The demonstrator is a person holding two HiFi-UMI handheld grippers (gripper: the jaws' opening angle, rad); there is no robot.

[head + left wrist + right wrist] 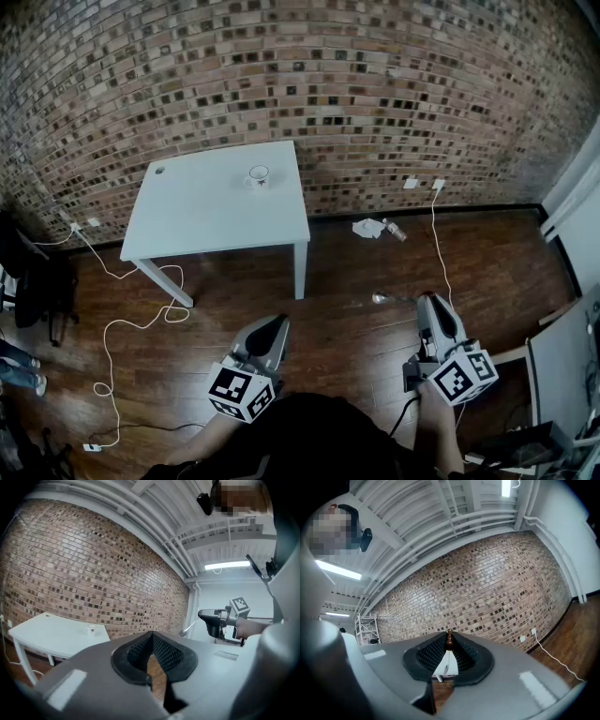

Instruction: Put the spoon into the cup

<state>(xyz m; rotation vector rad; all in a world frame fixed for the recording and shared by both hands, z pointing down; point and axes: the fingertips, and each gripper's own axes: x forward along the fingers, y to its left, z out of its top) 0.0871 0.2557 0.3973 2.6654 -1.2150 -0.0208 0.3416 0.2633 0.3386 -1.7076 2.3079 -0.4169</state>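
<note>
Right gripper [427, 300], at lower right, is seen clenched on the spoon [381, 298], the left gripper [275, 325] shut and empty; the cup [259, 175], on the table [202, 211] at upper left, is not yet reached.

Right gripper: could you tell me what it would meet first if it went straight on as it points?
The right gripper would probably reach the brick wall, right of the table; the way looks free, though depth is unclear.

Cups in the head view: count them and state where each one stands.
1. The cup stands on the white table, near its far edge by the brick wall. Others could lie outside the view.
</note>
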